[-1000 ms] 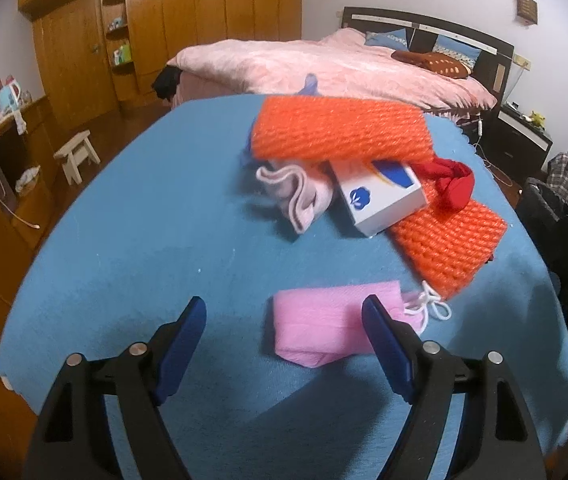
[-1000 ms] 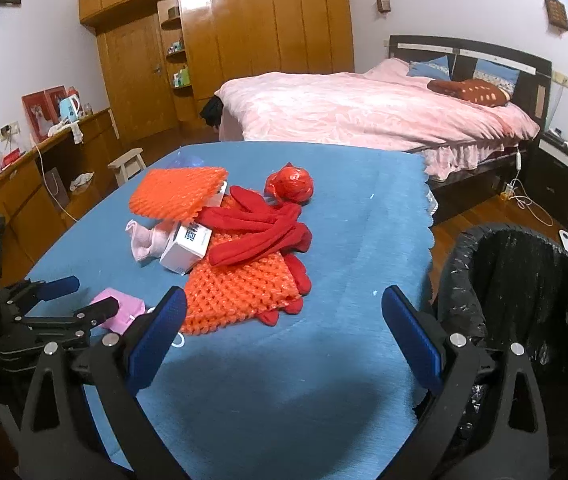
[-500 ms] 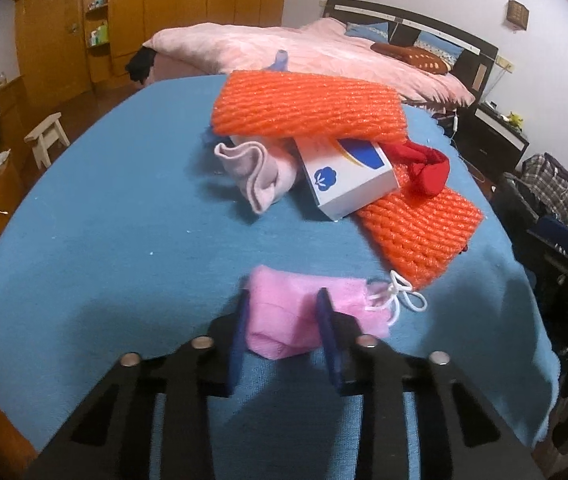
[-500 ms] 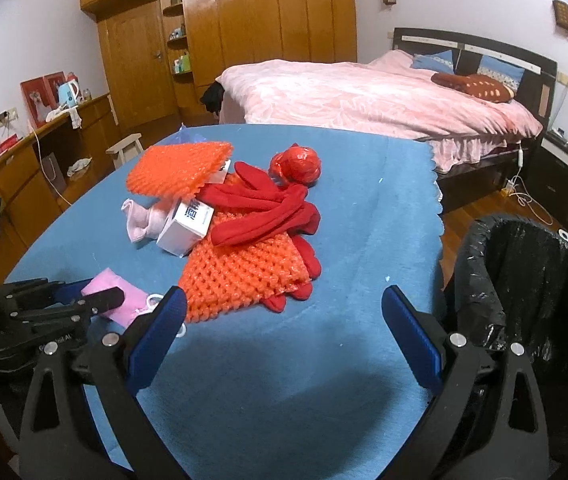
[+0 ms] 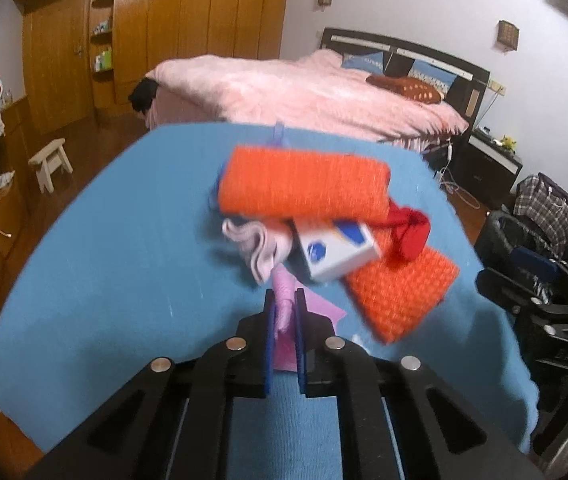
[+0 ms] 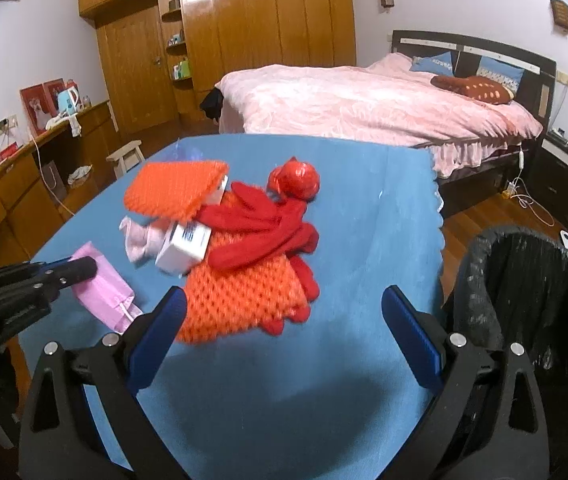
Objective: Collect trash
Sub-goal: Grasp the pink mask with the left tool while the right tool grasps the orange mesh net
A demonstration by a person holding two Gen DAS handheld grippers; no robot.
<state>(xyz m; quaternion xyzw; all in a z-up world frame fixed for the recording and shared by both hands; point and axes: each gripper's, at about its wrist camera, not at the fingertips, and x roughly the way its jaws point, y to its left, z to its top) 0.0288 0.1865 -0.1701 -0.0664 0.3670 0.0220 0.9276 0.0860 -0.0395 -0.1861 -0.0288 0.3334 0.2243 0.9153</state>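
My left gripper [image 5: 284, 300] is shut on a pink face mask [image 5: 284, 312] and holds it lifted above the blue tablecloth [image 5: 124, 260]; the mask hangs from it in the right wrist view [image 6: 102, 286]. Beyond lies a pile: two orange foam nets [image 5: 303, 188] [image 6: 240, 300], a white and blue box [image 5: 335, 256], a pale pink sock [image 5: 260, 244], red gloves [image 6: 264, 228] and a red ball [image 6: 295, 178]. My right gripper [image 6: 284, 320] is open and empty above the table, near the front.
A bin with a black bag [image 6: 531, 292] stands at the table's right edge. A bed with a pink cover [image 6: 363, 104] is beyond the table. A wooden wardrobe [image 6: 224, 48], a side counter [image 6: 24, 168] and a small stool [image 6: 126, 158] are at the left.
My left gripper closed on the pink mask and lifted it off the cloth. My right gripper stayed open and drew a little nearer the pile.
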